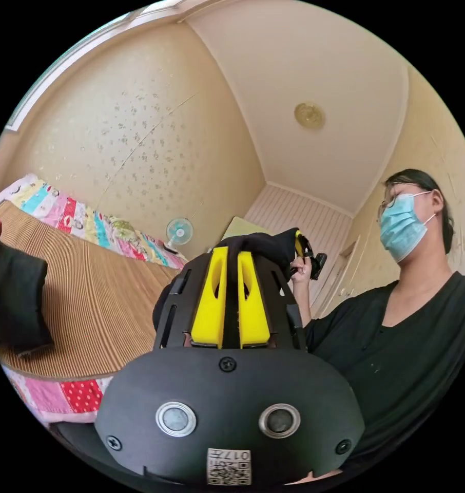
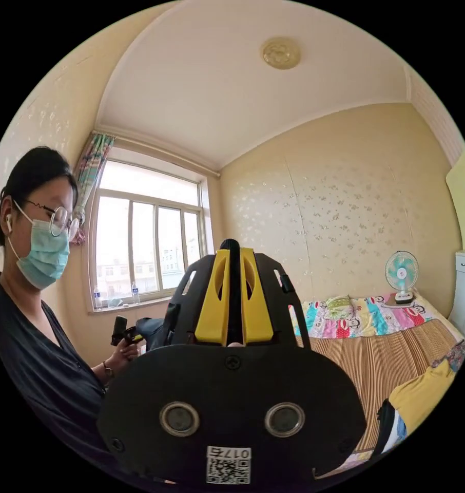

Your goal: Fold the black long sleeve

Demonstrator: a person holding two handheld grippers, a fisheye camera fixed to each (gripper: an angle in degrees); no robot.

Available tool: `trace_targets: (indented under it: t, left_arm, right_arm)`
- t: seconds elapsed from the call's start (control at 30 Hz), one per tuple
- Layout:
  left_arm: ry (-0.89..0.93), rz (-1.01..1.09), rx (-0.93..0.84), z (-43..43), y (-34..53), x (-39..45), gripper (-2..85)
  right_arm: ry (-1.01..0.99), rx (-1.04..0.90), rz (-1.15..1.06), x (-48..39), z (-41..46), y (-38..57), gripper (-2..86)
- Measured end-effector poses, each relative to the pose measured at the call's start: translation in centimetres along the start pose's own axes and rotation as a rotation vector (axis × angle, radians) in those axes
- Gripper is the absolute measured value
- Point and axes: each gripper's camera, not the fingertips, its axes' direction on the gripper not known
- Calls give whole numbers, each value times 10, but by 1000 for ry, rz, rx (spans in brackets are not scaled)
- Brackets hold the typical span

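Fingers of left gripper [image 1: 231, 259] pressed together on black long sleeve [image 1: 263, 245]; cloth bunched at tips, raised above bed [image 1: 89, 303]. Fingers of right gripper [image 2: 234, 257] likewise clamped on dark fabric strip between them. Person [image 1: 396, 328] beside bed, hand [image 1: 300, 271] on other gripper. Small fan [image 2: 402, 275] at bed's far end, by wall. Dark folded item [image 1: 14, 298] on bed mat. Yellow cloth [image 2: 422, 393] at bed's near edge.

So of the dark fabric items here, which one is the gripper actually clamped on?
The black garment held up in the air, pinched by the left gripper. The other black bundle lies untouched on the bed mat.
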Motion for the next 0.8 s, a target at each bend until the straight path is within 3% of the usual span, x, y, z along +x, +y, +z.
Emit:
trace_targets:
  t: [0.13,0.23,0.3,0.37,0.47,0.5,0.6,0.67,0.8]
  left_arm:
    - [57,203,17,-2,-64,50,25]
    - [-103,294,-24,29,-112,75,17]
    - [-219,330,-71,59,-146,70,15]
    - [-327,313,-187,104,-189,37,19]
    - [-426,120,-371,184,-247,-85,42]
    - [-473,-29,-408,205,-254,-146,50]
    - [-577,-287,-405,212,-217,-240,70]
    - [-579,-293,-461,216,-176,-253,88]
    - [-655,-189,-787,242,-41,-246,101]
  right_arm:
    - [5,231,-42,1,-53,-4,33]
    - [166,189,-54,6,-30,-22,34]
    - [269,54,-69,26,17,-38,35]
    - [434,-228,-40,85,120,-53,38]
    - [572,-606,-3,200,285,-26,47]
    - [563,-687,22,226,316,-12,51]
    - [431,-982,253,312,403,86,68]
    - [371,-1038,231,311,414,154,80]
    - [343,-1188,142,287,395,274,96]
